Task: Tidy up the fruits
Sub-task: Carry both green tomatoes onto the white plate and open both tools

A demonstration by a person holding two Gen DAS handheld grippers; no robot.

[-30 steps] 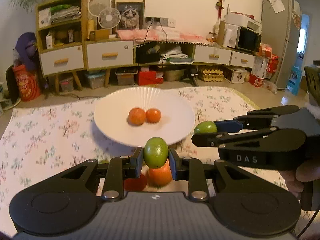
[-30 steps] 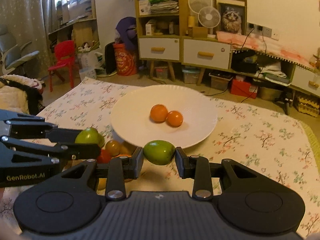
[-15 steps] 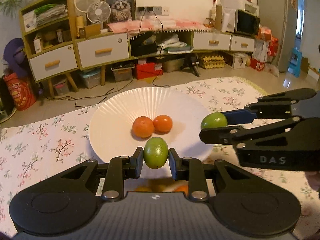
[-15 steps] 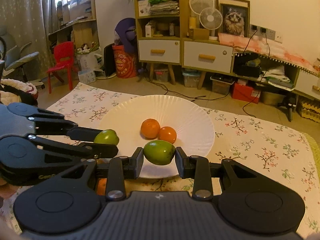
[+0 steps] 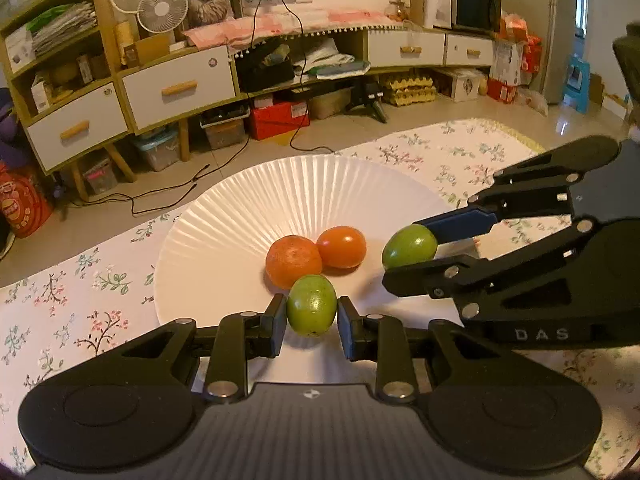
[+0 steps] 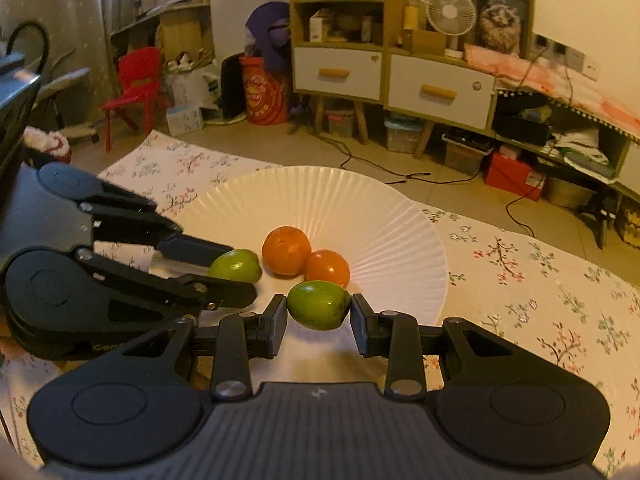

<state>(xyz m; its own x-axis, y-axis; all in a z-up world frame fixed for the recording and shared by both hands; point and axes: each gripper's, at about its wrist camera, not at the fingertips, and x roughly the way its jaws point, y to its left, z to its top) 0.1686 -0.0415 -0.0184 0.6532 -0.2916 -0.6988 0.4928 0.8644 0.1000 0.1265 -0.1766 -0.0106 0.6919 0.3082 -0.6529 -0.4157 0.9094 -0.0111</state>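
Observation:
A white fluted plate lies on the floral cloth with an orange and a smaller orange fruit on it. My left gripper is shut on a green fruit just above the plate's near part, close to the orange. It shows from the side in the right wrist view. My right gripper is shut on another green fruit over the plate, right of the oranges.
The floral tablecloth covers the table around the plate. Beyond the table edge are the floor, cabinets with drawers, a red chair and cables.
Both grippers have moved forward with their green fruits, from in front of the plate to over it, and now sit lower by the two orange fruits. The loose fruits near the front edge dropped out of view.

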